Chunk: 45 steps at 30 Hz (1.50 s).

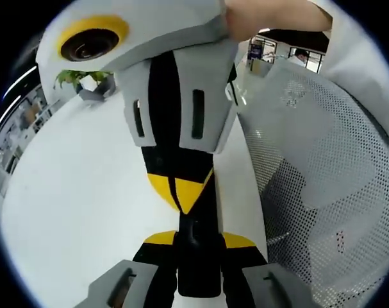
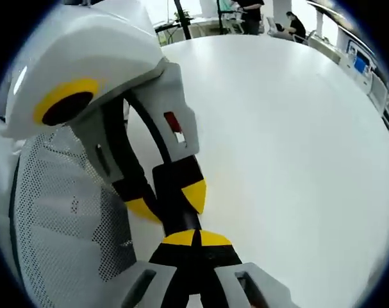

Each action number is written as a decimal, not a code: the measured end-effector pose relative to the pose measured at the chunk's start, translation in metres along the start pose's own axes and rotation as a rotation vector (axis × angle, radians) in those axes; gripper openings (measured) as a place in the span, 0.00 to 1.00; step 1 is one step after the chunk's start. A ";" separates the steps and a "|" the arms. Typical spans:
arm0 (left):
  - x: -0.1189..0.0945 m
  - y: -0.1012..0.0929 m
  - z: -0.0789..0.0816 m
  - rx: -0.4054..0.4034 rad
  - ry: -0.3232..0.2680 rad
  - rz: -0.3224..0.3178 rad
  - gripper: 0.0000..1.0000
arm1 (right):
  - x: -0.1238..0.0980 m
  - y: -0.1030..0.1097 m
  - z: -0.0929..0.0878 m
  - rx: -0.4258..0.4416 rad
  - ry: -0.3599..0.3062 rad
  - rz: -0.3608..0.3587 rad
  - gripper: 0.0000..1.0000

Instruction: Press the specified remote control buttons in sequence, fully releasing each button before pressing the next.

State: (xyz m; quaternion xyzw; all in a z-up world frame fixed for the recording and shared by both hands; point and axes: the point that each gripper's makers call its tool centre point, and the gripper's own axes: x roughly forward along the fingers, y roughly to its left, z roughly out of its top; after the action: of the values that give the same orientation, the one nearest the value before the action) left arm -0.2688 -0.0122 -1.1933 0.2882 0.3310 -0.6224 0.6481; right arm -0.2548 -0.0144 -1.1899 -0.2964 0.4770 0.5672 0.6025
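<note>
Here, near the lower centre of the left gripper view, we find the left gripper with its jaws set narrowly apart and a slim black bar clamped between the yellow tips. We take it for the remote control, though no buttons can be made out. The right gripper comes down from the top of the frame with its yellow tips brought together to one point, which rests at or just above the bar's upper end.

In the right gripper view the same meeting shows from the other side. The right gripper rises from the bottom with its jaws closed, and the left gripper enters from the upper left with the black bar between its tips.

We judge the hold deliberate: one claw steadies the remote above the white table and the other forms a narrow poker for single buttons.

A grey mesh chair back fills the right of the left gripper view, and a potted plant sits at its upper left.

A small red-and-white sticker on the left gripper is too blurred to read, and we find no other writing.
</note>
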 end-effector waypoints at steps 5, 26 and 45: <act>0.000 0.000 0.000 -0.008 -0.007 0.000 0.25 | -0.002 0.000 -0.001 0.029 -0.064 -0.046 0.00; -0.001 0.000 0.000 -0.038 -0.046 -0.009 0.24 | -0.001 0.019 0.005 -0.185 -0.115 -0.070 0.00; 0.000 -0.001 0.000 -0.047 -0.070 -0.012 0.24 | -0.001 0.024 0.010 -0.210 -0.213 -0.127 0.00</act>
State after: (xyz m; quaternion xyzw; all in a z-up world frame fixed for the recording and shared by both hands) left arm -0.2699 -0.0124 -1.1935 0.2489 0.3247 -0.6281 0.6619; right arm -0.2759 -0.0014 -1.1805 -0.3254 0.3290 0.6029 0.6499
